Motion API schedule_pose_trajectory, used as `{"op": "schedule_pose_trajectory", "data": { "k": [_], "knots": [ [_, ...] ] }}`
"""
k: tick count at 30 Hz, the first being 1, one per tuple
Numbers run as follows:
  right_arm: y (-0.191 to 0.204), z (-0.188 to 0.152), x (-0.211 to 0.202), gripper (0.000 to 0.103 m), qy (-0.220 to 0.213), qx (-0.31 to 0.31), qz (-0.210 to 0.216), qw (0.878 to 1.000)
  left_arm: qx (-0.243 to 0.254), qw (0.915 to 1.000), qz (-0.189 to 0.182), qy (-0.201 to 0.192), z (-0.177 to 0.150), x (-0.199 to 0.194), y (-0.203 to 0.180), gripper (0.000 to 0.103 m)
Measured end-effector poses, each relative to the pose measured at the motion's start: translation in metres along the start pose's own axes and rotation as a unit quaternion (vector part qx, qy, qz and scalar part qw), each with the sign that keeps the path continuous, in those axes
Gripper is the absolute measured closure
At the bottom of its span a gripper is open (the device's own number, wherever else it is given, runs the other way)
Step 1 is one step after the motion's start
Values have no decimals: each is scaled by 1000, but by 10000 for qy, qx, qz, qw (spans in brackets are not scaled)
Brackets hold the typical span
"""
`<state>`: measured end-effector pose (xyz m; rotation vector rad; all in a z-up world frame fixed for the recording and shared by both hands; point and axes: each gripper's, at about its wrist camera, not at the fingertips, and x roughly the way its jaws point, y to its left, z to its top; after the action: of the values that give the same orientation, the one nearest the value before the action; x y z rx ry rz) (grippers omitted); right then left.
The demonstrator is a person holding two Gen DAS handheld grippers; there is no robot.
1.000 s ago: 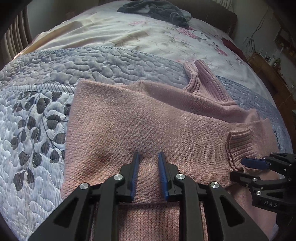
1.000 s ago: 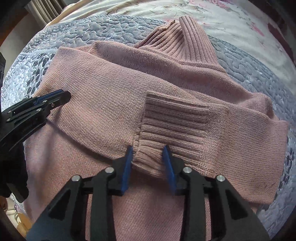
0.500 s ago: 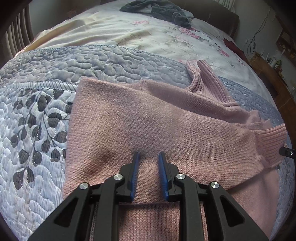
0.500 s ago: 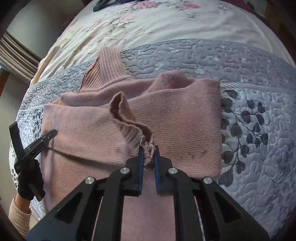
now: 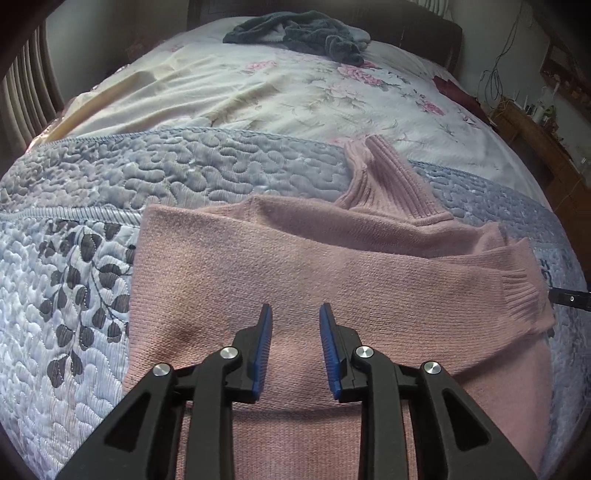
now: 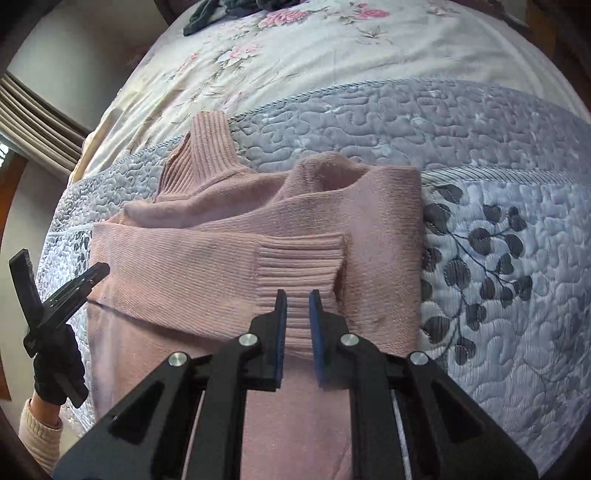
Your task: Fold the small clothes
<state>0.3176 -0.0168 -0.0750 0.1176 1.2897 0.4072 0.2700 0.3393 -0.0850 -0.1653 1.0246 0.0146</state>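
Observation:
A pink knit turtleneck sweater [image 5: 295, 266] lies flat on the bed, collar [image 5: 391, 177] pointing away. One sleeve is folded across the body, its ribbed cuff [image 5: 517, 295] near the sweater's right side. My left gripper [image 5: 295, 308] hovers open over the lower middle of the sweater with nothing between its fingers. In the right wrist view my right gripper [image 6: 297, 293] is shut on the near edge of that cuff [image 6: 299, 258], which lies flat on the sweater [image 6: 380, 258]. The left gripper [image 6: 61, 273] shows at the sweater's left edge.
The sweater rests on a grey quilted spread [image 5: 221, 166] with a leaf pattern, over a floral sheet [image 5: 295, 92]. A heap of dark grey clothes [image 5: 303, 33] sits by the headboard. Wooden furniture [image 5: 535, 140] stands right of the bed. A gloved hand [image 6: 55, 373] holds the left gripper.
My right gripper closed on the sleeve cuff, lifted it, carried it rightwards across the body and laid it flat. The left gripper stayed open in about the same place.

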Motion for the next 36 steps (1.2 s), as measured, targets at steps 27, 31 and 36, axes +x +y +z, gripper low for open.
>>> {"op": "schedule_pose_trajectory", "data": {
  "k": [27, 31, 36],
  "knots": [
    [35, 149, 84, 56, 205, -122, 934, 9953, 205, 9980, -537, 276, 127, 87, -20, 58],
    [45, 196, 119, 45, 487, -182, 1019, 9934, 279, 9951, -678, 668, 155, 126, -30, 56],
    [54, 221, 163, 43, 987, -91, 1302, 9865, 398, 9908, -841, 986, 169, 159, -39, 51]
  ]
}}
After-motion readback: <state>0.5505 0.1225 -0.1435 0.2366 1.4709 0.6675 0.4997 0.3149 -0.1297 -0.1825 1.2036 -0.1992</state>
